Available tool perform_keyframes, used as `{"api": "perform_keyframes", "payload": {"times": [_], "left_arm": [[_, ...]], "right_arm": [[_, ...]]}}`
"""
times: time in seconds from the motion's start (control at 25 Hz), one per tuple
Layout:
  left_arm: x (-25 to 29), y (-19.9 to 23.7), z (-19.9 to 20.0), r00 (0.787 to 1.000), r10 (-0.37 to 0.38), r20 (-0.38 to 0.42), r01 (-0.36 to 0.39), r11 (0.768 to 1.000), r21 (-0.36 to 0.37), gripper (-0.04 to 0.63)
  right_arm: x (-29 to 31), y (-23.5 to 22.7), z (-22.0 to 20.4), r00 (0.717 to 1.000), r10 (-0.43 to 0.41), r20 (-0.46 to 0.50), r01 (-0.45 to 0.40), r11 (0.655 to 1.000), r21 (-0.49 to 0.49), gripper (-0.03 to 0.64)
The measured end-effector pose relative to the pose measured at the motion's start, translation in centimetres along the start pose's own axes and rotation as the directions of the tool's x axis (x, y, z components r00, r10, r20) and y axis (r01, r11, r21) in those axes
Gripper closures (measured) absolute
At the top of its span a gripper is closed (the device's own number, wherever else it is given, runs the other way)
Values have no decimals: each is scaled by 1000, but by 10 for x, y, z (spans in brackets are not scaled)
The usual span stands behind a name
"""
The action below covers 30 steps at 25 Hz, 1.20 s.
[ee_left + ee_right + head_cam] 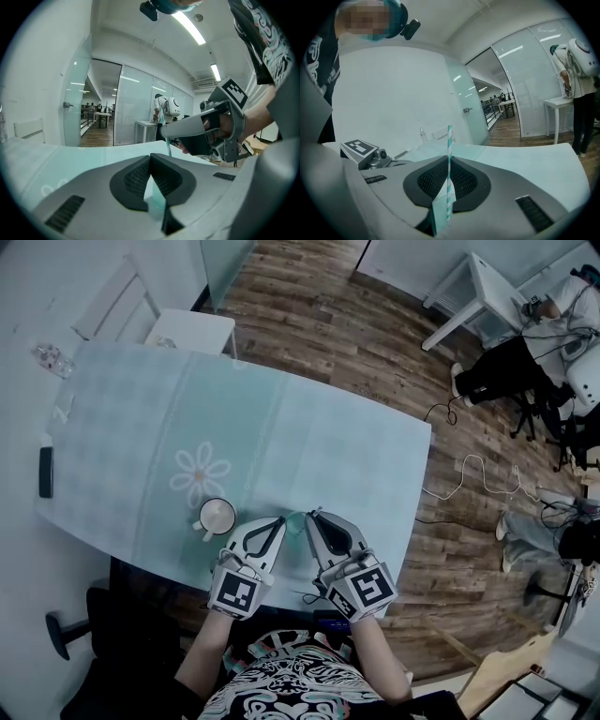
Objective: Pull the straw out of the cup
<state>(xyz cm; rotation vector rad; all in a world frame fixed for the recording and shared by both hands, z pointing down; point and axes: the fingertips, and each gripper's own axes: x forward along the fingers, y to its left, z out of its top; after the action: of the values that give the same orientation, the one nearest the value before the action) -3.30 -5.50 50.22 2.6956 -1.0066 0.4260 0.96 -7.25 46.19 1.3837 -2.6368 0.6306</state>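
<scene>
Both grippers meet at the near edge of the table (pixel 309 427), which has a pale teal cloth. My left gripper (pixel 278 521) is shut on a translucent teal cup (pixel 155 198), and the cup wall shows between its dark pads. A striped teal-and-white straw (pixel 449 168) stands upright in my right gripper (pixel 449 161), which is shut on it. The left gripper view shows the straw (pixel 168 147) running from the cup up into the right gripper (pixel 165 131). In the head view the cup (pixel 295 521) is only a teal sliver between the two grippers.
A white mug (pixel 217 516) stands just left of the left gripper, near a flower print (pixel 200 472). A dark phone (pixel 45 472) and a clear bottle (pixel 49 359) lie at the table's left side. A white chair (pixel 159 320) stands behind. A seated person (pixel 525 343) and cables (pixel 469 470) occupy the wood floor to the right.
</scene>
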Motion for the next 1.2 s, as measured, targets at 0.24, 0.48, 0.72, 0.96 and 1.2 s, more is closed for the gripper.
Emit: {"api": "perform_keyframes", "payload": {"times": [0.24, 0.48, 0.72, 0.96, 1.2], "left_arm": [[-4, -3, 6, 1000, 7, -1, -7, 1000, -9, 571], [-8, -5, 12, 1000, 21, 11, -21, 1000, -1, 571], [-13, -2, 19, 999, 41, 27, -42, 999, 34, 571], [-15, -2, 26, 998, 56, 37, -58, 997, 56, 571], [-19, -3, 34, 996, 69, 54, -72, 995, 64, 571]], "right_arm": [[-7, 0, 6, 1000, -7, 27, 6, 999, 39, 586], [-15, -1, 19, 996, -22, 82, 14, 995, 102, 586], [-16, 5, 31, 993, -3, 116, -8, 995, 95, 586], [-19, 7, 35, 991, 10, 135, -23, 995, 100, 586], [-24, 9, 38, 989, 18, 149, -35, 993, 109, 586]]}}
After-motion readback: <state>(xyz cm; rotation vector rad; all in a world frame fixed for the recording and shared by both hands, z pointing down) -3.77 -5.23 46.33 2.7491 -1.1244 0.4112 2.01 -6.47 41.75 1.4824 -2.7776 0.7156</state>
